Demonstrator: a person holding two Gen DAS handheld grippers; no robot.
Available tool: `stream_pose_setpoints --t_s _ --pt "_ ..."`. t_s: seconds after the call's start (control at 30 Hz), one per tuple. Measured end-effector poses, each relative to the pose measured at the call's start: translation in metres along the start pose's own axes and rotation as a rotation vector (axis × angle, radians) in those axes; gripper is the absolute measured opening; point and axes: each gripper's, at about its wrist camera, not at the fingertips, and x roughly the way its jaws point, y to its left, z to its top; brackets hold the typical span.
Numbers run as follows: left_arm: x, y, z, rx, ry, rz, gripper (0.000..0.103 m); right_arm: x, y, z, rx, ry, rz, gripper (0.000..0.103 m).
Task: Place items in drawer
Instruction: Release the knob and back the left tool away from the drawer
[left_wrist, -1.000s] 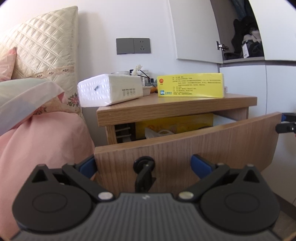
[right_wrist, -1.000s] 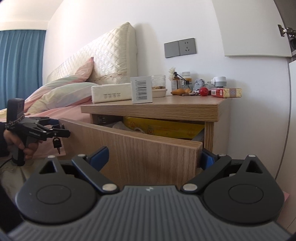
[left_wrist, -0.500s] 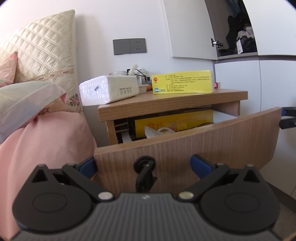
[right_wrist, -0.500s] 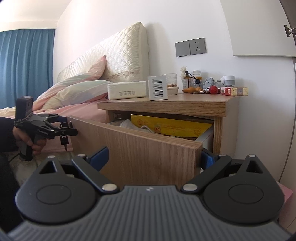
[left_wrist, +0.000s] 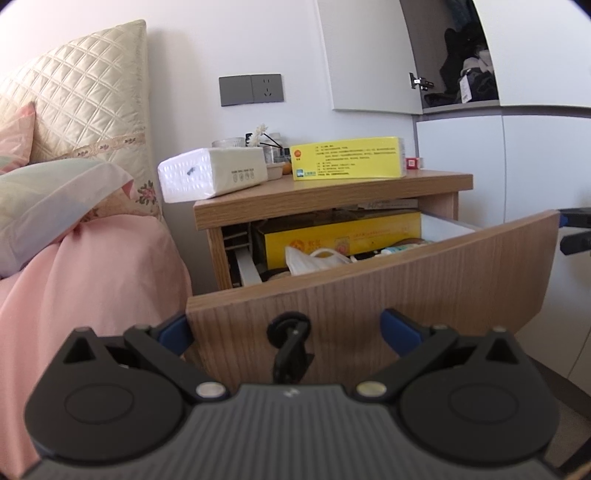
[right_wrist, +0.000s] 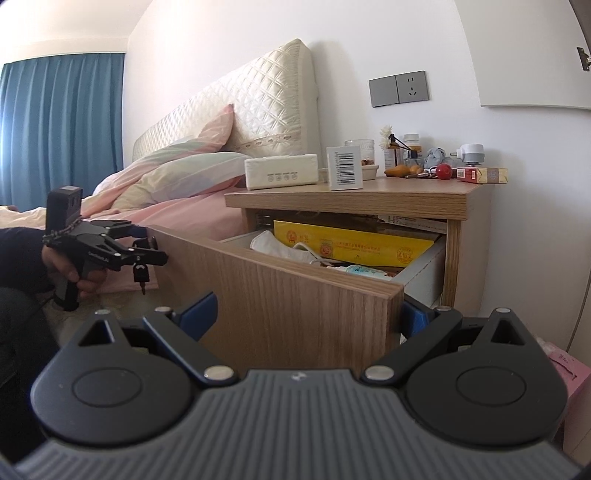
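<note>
Both tongs gape wide: the left tongs (left_wrist: 288, 328) straddle the wood-grain drawer front's (left_wrist: 388, 288) black keyed lock (left_wrist: 290, 330); the right tongs (right_wrist: 306, 310) straddle its laminated end edge.

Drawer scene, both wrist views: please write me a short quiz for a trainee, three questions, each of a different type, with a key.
1. True or false: the drawer is fully shut.
2. Which item on top of the nightstand lies nearest the bed? A) tissue pack B) red ball C) cigarette box
3. Fill in: a small black ___ hangs from the left gripper.

Key
1. False. It is pulled out, and its contents show.
2. A
3. padlock
</note>
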Motion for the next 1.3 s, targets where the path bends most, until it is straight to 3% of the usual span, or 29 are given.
stream_pose_setpoints --t_s 0.53,0.8,0.9,1.03,1.1,1.3 --pt "-0.021 -0.001 -0.003 -0.027 0.011 -0.02 0.103 -0.017 0.012 -0.003 0.003 0.017 0.038 0.101" --pt "-0.032 0.004 0.006 -0.083 -0.042 -0.03 0.103 -0.012 0.025 0.002 -0.003 -0.006 -0.072 0.098" --pt "-0.039 -0.001 0.011 -0.067 -0.074 0.003 0.103 -0.016 0.026 0.008 -0.003 -0.062 -0.123 0.098" --pt "-0.045 -0.009 0.021 -0.037 -0.106 0.077 0.103 -0.021 0.031 0.021 0.018 -0.132 -0.253 0.098" --pt "-0.046 -0.014 0.029 -0.035 -0.103 0.128 0.103 -0.022 0.039 0.027 -0.015 -0.171 -0.326 0.098" --pt "-0.043 -0.042 0.046 0.037 -0.047 0.242 0.103 -0.012 0.074 0.044 -0.121 -0.239 -0.385 0.098"
